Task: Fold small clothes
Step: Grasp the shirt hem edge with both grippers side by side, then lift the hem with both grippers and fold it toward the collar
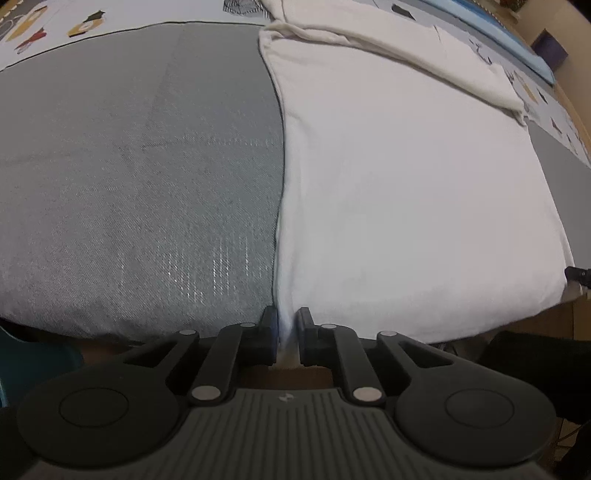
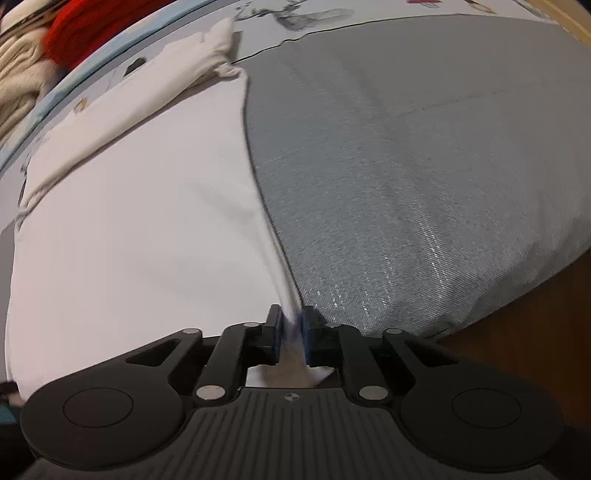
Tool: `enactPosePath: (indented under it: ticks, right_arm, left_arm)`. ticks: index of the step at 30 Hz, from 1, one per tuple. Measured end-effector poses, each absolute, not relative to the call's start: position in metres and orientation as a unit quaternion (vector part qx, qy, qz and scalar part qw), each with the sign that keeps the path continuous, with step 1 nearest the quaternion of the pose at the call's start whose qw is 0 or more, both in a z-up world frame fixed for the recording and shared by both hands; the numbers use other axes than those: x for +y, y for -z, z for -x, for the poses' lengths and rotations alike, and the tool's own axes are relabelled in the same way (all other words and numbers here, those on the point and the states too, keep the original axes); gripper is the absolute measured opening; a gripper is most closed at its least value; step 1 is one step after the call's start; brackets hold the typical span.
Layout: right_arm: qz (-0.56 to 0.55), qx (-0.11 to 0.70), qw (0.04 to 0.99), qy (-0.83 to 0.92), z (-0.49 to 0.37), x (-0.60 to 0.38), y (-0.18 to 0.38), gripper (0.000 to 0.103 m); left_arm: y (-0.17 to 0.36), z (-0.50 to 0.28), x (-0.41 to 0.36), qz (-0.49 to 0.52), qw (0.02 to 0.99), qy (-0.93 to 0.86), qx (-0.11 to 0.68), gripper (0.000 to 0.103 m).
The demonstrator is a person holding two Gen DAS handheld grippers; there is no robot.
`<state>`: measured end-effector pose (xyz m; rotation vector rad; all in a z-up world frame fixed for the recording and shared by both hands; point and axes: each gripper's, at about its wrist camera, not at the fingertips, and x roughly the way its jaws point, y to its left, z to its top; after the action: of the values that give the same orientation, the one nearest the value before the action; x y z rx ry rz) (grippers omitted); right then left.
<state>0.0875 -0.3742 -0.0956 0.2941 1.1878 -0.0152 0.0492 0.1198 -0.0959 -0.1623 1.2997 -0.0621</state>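
Fabric fills the left wrist view: the left gripper (image 1: 287, 334) has its jaws nearly together, clenched on the near edge of the white garment (image 1: 406, 177), which spreads toward two o'clock over the grey cloth (image 1: 129, 166) lying toward ten o'clock. In the right wrist view the right gripper (image 2: 291, 332) pinches the same white garment (image 2: 140, 229) just as narrowly at its edge, the shirt running toward ten o'clock, grey cloth (image 2: 424, 166) toward two, a red item (image 2: 85, 26) far off at eleven.
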Motion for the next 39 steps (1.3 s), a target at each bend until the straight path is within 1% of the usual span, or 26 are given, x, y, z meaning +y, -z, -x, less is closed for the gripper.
enactPosePath:
  ticks: [8, 13, 24, 26, 28, 32, 39]
  right_arm:
    - [-0.096, 0.564, 0.820, 0.003, -0.086, -0.366, 0.094, 0.015]
    - [-0.077, 0.573, 0.816, 0.003, -0.084, -0.362, 0.094, 0.024]
    - [-0.060, 0.579, 0.813, -0.001, -0.080, -0.357, 0.096, 0.024]
    - [-0.057, 0.578, 0.814, -0.003, -0.080, -0.356, 0.095, 0.022]
    - [-0.062, 0.574, 0.817, -0.005, -0.080, -0.356, 0.093, 0.008]
    - [-0.086, 0.536, 0.840, -0.010, -0.077, -0.359, 0.075, 0.007]
    - [-0.133, 0.432, 0.891, -0.041, -0.067, -0.374, 0.001, 0.006]
  left_arm:
    - [0.096, -0.048, 0.117, 0.068, 0.794, 0.029, 0.603, 0.012]
    - [0.098, -0.045, 0.115, 0.064, 0.792, 0.029, 0.606, 0.012]
    - [0.101, -0.050, 0.113, 0.063, 0.791, 0.026, 0.608, 0.012]
    - [0.101, -0.048, 0.113, 0.064, 0.793, 0.023, 0.605, 0.011]
    - [0.097, -0.047, 0.112, 0.061, 0.799, 0.022, 0.597, 0.007]
    - [0.072, -0.042, 0.109, 0.047, 0.825, 0.036, 0.562, 0.006]
    - [0.003, -0.021, 0.121, 0.047, 0.871, 0.069, 0.485, 0.006]
